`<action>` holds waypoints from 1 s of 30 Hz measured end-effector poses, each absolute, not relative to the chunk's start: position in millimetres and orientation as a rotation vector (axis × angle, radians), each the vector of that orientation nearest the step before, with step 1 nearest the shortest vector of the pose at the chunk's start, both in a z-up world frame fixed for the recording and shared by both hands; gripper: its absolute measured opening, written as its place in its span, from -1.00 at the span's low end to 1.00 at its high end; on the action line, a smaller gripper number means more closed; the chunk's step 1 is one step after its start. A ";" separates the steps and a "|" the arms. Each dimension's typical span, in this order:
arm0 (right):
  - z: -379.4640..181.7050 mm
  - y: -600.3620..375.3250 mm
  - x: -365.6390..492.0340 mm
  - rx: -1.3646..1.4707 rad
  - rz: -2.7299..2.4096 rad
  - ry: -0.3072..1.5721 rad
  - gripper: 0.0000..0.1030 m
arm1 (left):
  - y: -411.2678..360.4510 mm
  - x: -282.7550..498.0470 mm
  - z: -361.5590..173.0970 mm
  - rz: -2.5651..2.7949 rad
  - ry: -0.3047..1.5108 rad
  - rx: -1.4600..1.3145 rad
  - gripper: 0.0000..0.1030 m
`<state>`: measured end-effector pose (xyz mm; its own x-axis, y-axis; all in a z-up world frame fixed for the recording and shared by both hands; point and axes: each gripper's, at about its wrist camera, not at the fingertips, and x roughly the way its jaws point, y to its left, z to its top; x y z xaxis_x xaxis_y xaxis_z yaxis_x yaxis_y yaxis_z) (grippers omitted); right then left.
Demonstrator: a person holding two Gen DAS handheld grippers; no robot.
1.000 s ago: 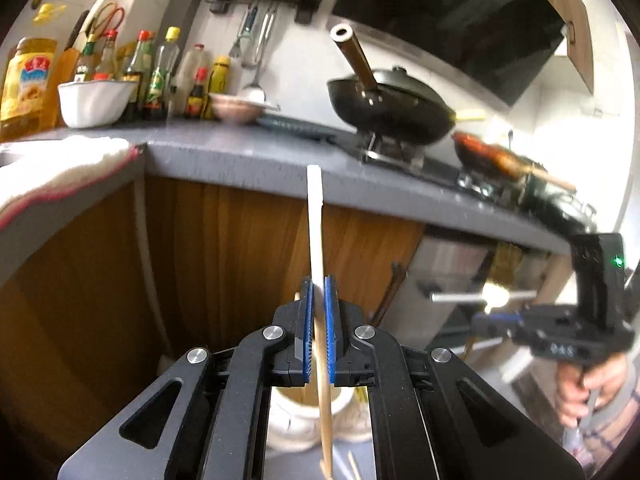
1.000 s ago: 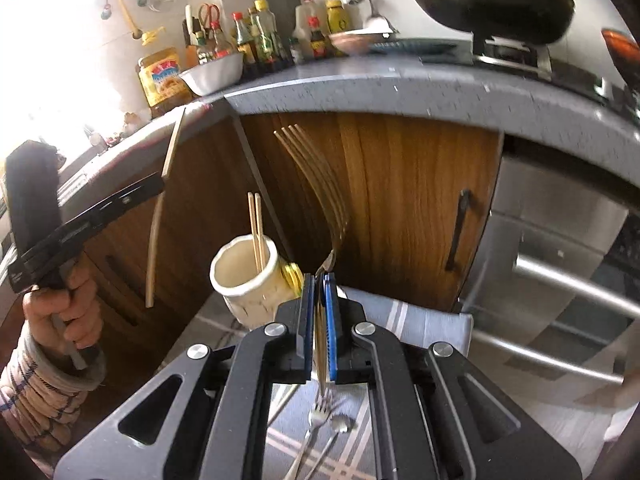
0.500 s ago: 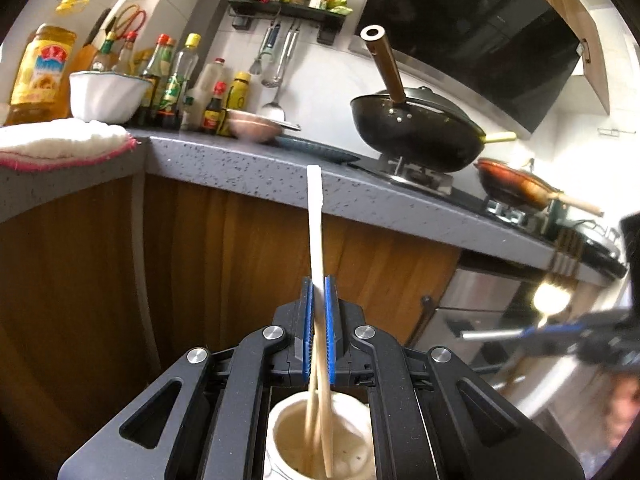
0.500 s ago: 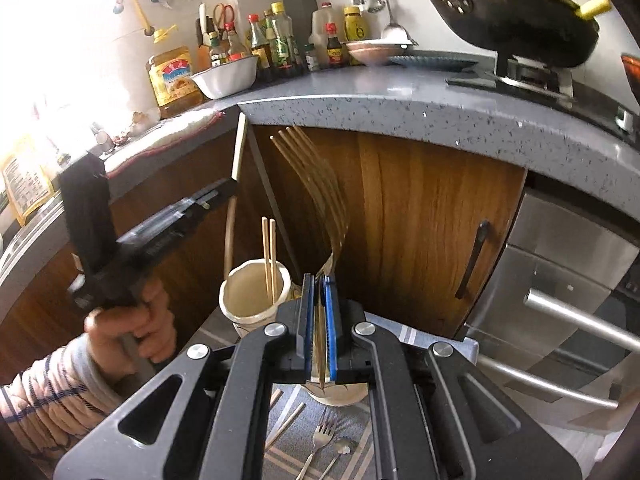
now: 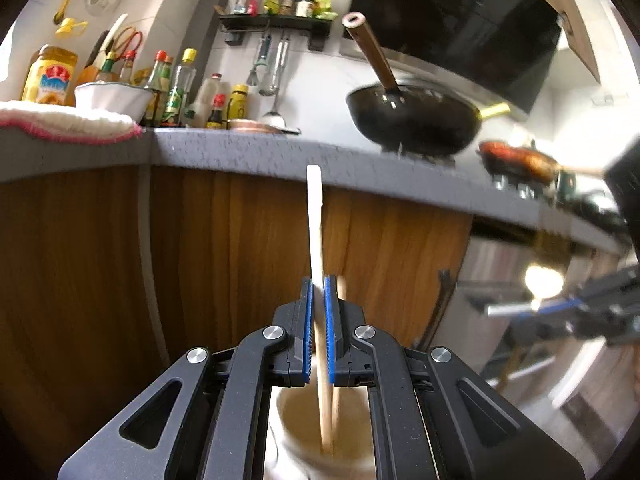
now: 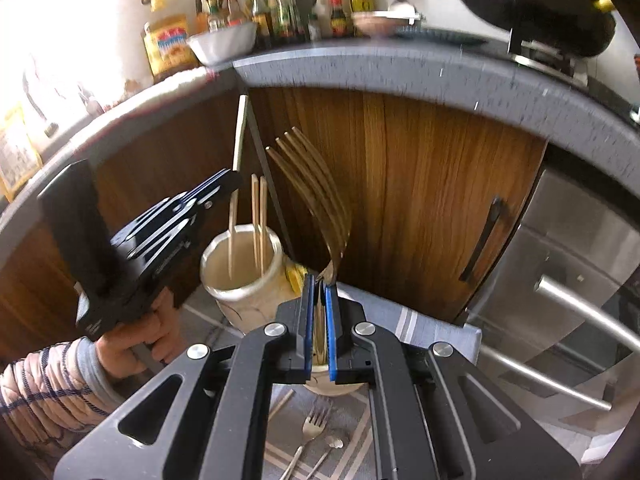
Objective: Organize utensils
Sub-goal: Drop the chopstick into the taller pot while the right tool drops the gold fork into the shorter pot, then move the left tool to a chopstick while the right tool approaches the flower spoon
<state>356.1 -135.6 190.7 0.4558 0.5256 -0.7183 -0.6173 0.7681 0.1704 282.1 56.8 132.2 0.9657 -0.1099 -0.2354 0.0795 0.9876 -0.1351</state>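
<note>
My left gripper (image 5: 318,292) is shut on a pale wooden stick (image 5: 315,216) whose lower end reaches down into a cream ceramic utensil jar (image 5: 304,416). In the right wrist view the same jar (image 6: 240,268) holds two chopsticks (image 6: 259,216) and the stick (image 6: 239,140), with the left gripper (image 6: 228,188) above its rim. My right gripper (image 6: 319,292) is shut on a golden fork (image 6: 316,184), tines up, to the right of the jar.
A second ceramic jar (image 6: 332,386) stands under my right gripper. A silver fork (image 6: 310,432) and spoon (image 6: 330,446) lie on a striped cloth (image 6: 424,324). Wooden cabinet doors (image 6: 420,184) and a grey counter (image 6: 400,72) stand close behind.
My left gripper has moved over the jar and lowered the stick into it. My right gripper, holding the fork, has come closer to the jar.
</note>
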 end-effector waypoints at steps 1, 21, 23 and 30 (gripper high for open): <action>185.9 -133.7 358.0 -0.125 0.704 0.849 -0.91 | 55.1 279.6 126.5 -0.093 0.250 -0.116 -0.88; 152.0 -104.6 393.4 -0.123 0.660 0.877 -0.87 | 59.2 254.8 120.2 -0.045 0.292 -0.084 0.02; 153.8 -109.9 389.4 -0.107 0.662 0.879 -0.83 | 62.3 247.4 122.7 -0.043 0.292 -0.102 0.02; 158.6 -147.1 339.5 -0.072 0.673 0.834 -0.72 | 67.4 212.5 115.7 -0.013 0.372 -0.126 0.02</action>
<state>339.5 -147.1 158.6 0.4790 0.5237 -0.7045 -0.5785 0.7920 0.1953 212.5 67.4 115.7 0.9315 -0.0359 -0.3619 -0.0103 0.9921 -0.1248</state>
